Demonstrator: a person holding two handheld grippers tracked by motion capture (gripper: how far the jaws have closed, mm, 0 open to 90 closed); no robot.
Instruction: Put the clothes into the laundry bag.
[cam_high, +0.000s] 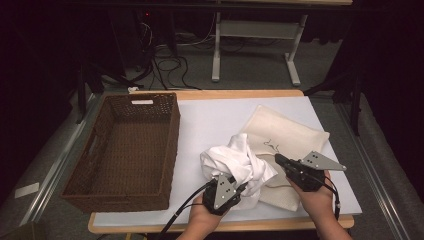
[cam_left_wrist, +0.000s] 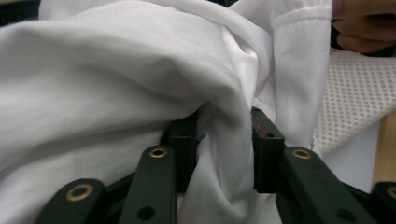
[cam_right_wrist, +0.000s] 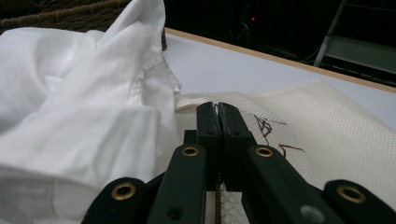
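A crumpled white garment (cam_high: 239, 161) lies on the table, partly over a cream mesh bag (cam_high: 292, 134) with a dark squiggle on it. My left gripper (cam_high: 244, 188) reaches into the garment's near side. In the left gripper view a thick fold of the white garment (cam_left_wrist: 140, 79) fills the gap between the jaws of the left gripper (cam_left_wrist: 224, 140), and both pads touch it. My right gripper (cam_high: 278, 159) rests low over the bag's near-left part, beside the garment. Its jaws (cam_right_wrist: 218, 112) are pressed together above the mesh bag (cam_right_wrist: 327, 135); a thin cord hangs beneath them.
A large dark wicker basket (cam_high: 173, 145) stands on the left half of the white table top (cam_high: 215, 125), close to the garment. The table's wooden front edge (cam_high: 150, 226) runs just below my hands. Cables and a desk frame lie on the floor beyond.
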